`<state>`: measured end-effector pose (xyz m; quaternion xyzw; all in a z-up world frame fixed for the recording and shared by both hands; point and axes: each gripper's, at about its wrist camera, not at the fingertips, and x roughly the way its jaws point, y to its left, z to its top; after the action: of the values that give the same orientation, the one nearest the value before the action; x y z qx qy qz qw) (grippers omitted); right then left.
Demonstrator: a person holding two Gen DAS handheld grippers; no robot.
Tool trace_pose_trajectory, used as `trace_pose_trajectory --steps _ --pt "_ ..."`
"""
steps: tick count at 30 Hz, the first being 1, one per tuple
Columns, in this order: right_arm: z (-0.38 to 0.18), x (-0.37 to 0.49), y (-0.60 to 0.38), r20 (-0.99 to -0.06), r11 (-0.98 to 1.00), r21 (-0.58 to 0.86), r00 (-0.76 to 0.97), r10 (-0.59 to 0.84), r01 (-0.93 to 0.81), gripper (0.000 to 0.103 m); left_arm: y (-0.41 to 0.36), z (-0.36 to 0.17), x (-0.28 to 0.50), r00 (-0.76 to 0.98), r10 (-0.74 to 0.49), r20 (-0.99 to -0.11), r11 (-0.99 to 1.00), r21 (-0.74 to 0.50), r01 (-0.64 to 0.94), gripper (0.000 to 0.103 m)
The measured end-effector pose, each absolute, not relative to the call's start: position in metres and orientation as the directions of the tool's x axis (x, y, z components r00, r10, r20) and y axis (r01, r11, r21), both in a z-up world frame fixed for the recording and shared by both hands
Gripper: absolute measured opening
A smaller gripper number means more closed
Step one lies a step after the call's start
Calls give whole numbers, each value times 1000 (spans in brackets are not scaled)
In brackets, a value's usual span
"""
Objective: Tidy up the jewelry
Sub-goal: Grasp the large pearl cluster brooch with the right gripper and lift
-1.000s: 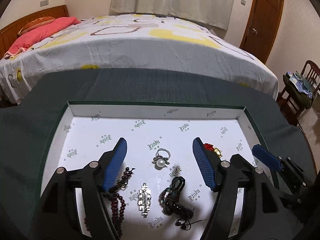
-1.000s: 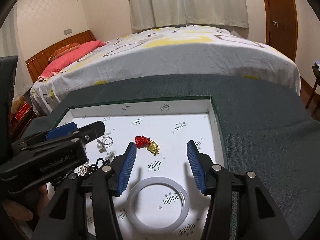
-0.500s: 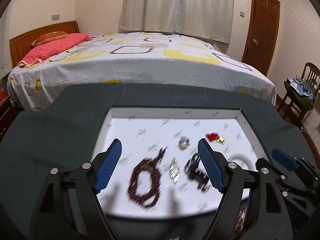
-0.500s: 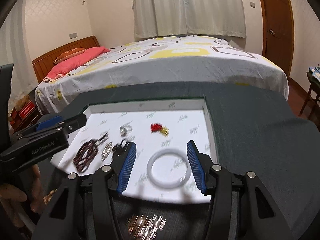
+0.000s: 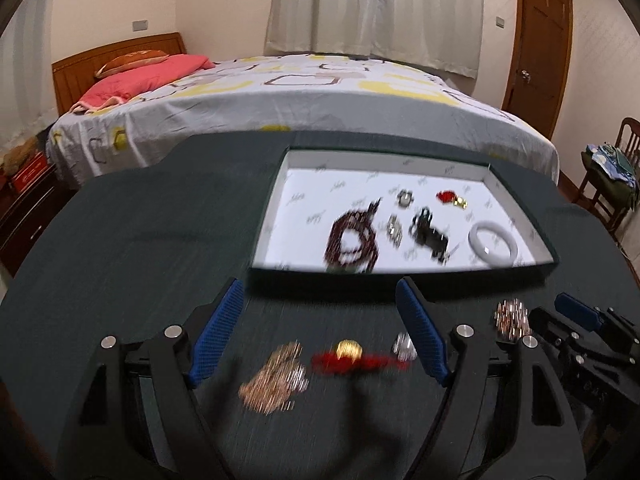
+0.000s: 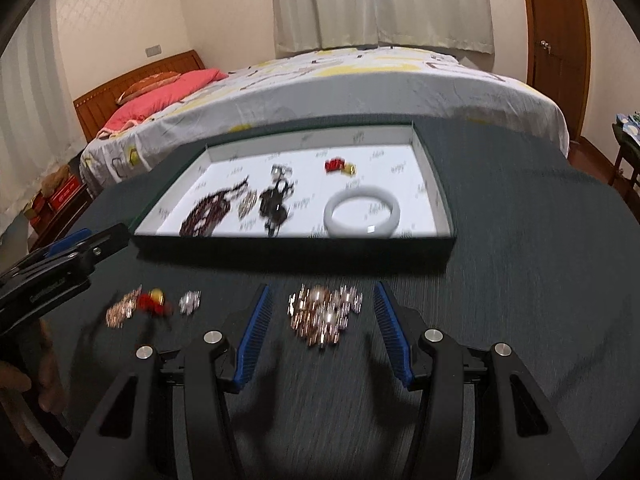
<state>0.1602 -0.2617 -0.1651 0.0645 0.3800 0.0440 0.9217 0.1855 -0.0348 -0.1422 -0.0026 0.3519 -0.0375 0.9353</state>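
Observation:
A shallow white-lined tray [image 5: 524,212] [image 6: 434,188] on the dark table holds a dark red bead string [image 5: 352,238] [image 6: 206,214], a black cord piece [image 5: 428,232] [image 6: 276,202], a white bangle [image 5: 493,239] [image 6: 362,212], a pearl ring [image 5: 405,198] and a red-gold charm [image 5: 450,197] [image 6: 339,166]. In front of the tray lie a rose-gold chain [image 5: 276,376] [image 6: 122,310], a red-gold piece [image 5: 348,354] [image 6: 154,300], a small silver piece [image 5: 404,346] [image 6: 190,302] and a rose-gold bracelet heap [image 6: 324,312] [image 5: 510,318]. My left gripper [image 5: 320,330] is open over the red-gold piece. My right gripper [image 6: 322,326] is open around the heap.
A bed [image 5: 304,100] with a white patterned cover stands behind the table. A wooden door [image 5: 536,40] and a chair [image 5: 612,176] are at the right. The dark table [image 5: 140,220] extends left of the tray.
Both grippers have pulled back from over the tray to the table's near side, bringing the loose jewelry in front of the tray into view. Both stay open and empty.

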Motion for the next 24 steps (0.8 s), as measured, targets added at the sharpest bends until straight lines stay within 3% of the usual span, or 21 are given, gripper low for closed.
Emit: trace_pose_trajectory --steps 21,24 --pt "-189 195 -242 -775 996 85 627 83 -27 58 -19 -170 167 705 -47 -708 999 -35 31 77" --pt "-189 193 -243 -773 996 83 629 80 -25 47 -20 -171 169 703 -48 -709 999 -34 34 77"
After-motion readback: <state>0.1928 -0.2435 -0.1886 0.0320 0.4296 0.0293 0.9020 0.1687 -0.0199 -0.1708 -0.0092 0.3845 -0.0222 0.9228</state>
